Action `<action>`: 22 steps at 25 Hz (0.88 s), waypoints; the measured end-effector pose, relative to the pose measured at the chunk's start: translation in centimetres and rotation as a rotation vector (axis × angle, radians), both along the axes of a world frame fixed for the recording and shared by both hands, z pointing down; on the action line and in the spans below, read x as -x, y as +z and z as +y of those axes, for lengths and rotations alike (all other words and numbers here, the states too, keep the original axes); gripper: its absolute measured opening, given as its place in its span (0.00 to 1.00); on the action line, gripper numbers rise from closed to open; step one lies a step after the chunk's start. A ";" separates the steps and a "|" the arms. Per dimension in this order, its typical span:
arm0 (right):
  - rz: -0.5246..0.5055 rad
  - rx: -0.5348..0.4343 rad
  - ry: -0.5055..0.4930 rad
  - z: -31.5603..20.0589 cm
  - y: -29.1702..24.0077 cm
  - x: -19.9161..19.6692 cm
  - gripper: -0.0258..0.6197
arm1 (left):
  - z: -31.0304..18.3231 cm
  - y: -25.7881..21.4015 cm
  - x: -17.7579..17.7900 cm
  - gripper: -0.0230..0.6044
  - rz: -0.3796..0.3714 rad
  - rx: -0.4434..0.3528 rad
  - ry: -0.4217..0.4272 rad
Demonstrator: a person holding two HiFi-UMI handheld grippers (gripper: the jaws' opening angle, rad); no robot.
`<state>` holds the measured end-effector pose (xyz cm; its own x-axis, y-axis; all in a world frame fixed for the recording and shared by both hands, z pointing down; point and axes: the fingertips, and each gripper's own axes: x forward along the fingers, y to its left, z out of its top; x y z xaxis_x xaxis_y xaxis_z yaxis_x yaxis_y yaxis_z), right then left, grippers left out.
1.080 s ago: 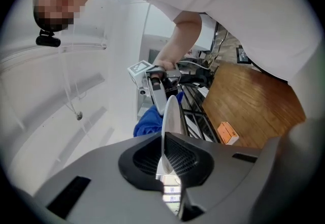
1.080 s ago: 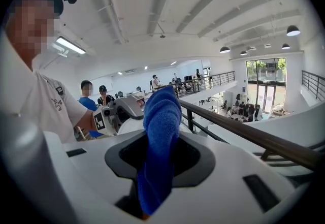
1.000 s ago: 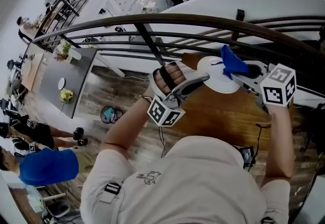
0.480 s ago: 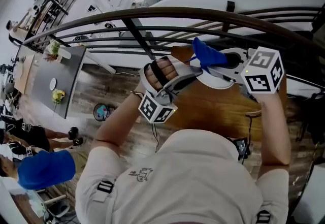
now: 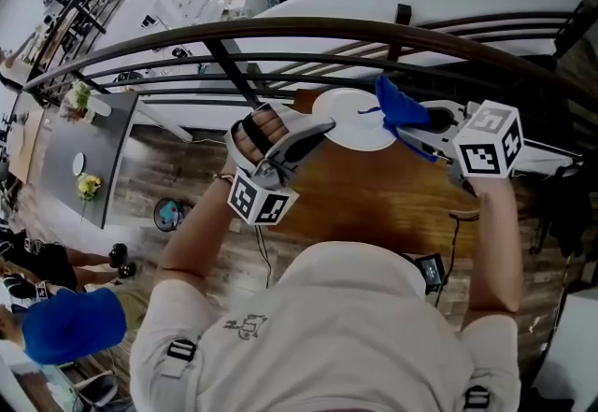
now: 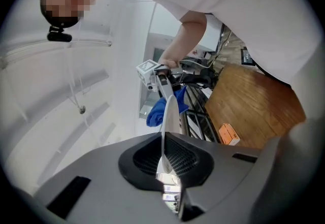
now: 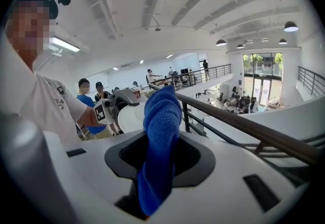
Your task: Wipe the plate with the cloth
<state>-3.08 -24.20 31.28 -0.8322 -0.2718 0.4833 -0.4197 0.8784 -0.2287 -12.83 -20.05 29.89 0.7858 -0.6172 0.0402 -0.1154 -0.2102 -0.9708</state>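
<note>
My left gripper (image 5: 318,127) pinches the plate (image 5: 353,120); my right gripper (image 5: 418,128) squeezes the cloth (image 5: 400,105), hiding the plate's right edge.

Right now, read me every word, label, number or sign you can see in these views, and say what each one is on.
No readable text anywhere.
Marker cubes: black-and-white square patterns only, no letters or digits.
Shirt print: small dark drawing, too small to read.
Orange box: any print too small to read.
Plate and cloth: no print showing.
</note>
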 end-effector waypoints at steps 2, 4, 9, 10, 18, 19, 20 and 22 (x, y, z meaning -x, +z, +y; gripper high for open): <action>-0.011 0.010 0.070 -0.4 0.7 -1.8 0.24 | -0.7 -0.1 0.4 0.06 0.054 0.049 -0.024; -0.011 0.021 0.116 -0.2 2.0 -3.3 0.24 | -1.1 0.3 0.4 0.06 0.125 0.133 -0.040; -0.061 0.098 0.139 1.3 5.4 -4.7 0.24 | -2.3 3.2 -1.0 0.06 0.285 0.460 -0.084; -0.068 0.106 0.148 1.4 5.9 -5.0 0.24 | -2.5 3.9 -1.6 0.06 0.311 0.524 -0.090; -0.119 0.128 0.218 2.6 11.8 -7.5 0.24 | -3.9 12.3 -5.0 0.06 0.694 1.160 -0.212; -0.110 0.119 0.218 2.9 12.5 -7.7 0.24 | -4.2 13.5 -5.3 0.06 0.758 1.262 -0.229; -0.100 0.111 0.218 3.2 13.1 -7.9 0.24 | -4.5 14.6 -5.6 0.06 0.816 1.352 -0.245; -0.093 0.116 0.218 3.6 14.9 -8.2 0.24 | -4.6 17.0 -6.3 0.06 0.900 1.476 -0.282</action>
<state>5.16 -20.55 46.21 -0.8026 -0.3965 0.4457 -0.5684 0.7351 -0.3695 -6.53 -24.65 46.90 0.7610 -0.5780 0.2946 -0.6483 -0.6602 0.3793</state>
